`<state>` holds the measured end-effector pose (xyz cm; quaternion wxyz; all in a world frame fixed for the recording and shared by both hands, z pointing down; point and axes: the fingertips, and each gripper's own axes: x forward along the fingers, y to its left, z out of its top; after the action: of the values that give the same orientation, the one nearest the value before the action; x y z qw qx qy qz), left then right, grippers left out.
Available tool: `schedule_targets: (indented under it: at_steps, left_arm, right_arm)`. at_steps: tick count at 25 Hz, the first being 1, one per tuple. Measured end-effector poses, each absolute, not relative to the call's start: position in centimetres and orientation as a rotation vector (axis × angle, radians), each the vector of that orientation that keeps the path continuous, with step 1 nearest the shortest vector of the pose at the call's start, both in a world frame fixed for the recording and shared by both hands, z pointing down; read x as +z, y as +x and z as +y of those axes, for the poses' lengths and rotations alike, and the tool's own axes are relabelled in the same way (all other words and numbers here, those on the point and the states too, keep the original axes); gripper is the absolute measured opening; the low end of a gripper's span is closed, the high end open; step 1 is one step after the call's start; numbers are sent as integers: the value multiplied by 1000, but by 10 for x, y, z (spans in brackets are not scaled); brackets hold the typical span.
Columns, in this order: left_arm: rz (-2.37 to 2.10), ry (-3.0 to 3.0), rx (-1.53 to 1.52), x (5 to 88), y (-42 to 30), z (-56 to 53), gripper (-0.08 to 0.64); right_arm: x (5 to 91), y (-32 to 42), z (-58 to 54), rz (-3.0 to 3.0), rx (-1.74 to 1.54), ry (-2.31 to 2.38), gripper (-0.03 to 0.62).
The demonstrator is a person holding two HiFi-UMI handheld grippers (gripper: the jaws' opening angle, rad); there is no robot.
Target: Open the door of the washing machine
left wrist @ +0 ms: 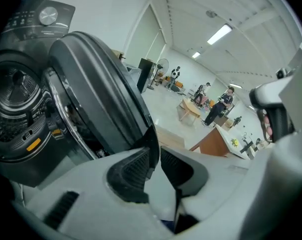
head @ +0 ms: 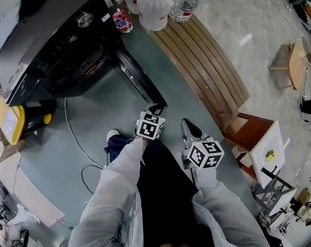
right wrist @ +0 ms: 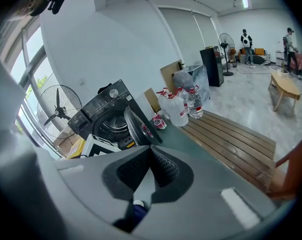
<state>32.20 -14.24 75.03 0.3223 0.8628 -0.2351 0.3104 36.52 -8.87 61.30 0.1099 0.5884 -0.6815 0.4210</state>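
The black washing machine [head: 42, 30] stands at the upper left with its round door [head: 137, 76] swung wide open toward me, so the drum [left wrist: 11, 89] shows. My left gripper [head: 156, 108] is at the door's free outer edge. In the left gripper view that thin dark edge of the door [left wrist: 101, 84] runs down between the pads [left wrist: 136, 171], and the left gripper [left wrist: 155, 151] is shut on it. My right gripper [head: 188, 125] hangs to the right, apart from the door. In its own view the right gripper [right wrist: 151, 149] is shut with nothing between the pads, facing the machine [right wrist: 103, 109].
A curved slatted wooden bench [head: 206, 66] runs right of the door, with water bottles [head: 186, 1] and white bags [head: 155, 9] at its far end. A cable [head: 75, 138] lies on the green floor. A yellow box [head: 11, 122] sits left; a brown cabinet [head: 253, 133] right.
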Motion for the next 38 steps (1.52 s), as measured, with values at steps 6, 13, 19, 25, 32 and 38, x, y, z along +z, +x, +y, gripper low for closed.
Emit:
schedule_targets:
  at_steps: [6,13,19,25,32,38]
  left_arm:
    - [-538,2338,854,715,290,-127,143]
    - [-757,2322,741,629,179,-131,142]
    - [-1061,2304,573,540,67,-144,107]
    - [-1383,2271,365,455,-33,-146,55]
    - [-1585,2211,192,404,-105,-126,0]
    - [-1586,2207,126,407,-114,-116,0]
  right_arm:
    - [595,361,-91,-2069,1274,1751,9]
    - [554,313,-101,-2213,1206,1654,9]
    - [512,234,-131,-2394,1113,1485,9]
    - [447,159,-171,-2575,840,1314,9]
    - [377,96,-186,-2713,553,1216,9]
    - [382,62,-158,-2686,449,1126,9]
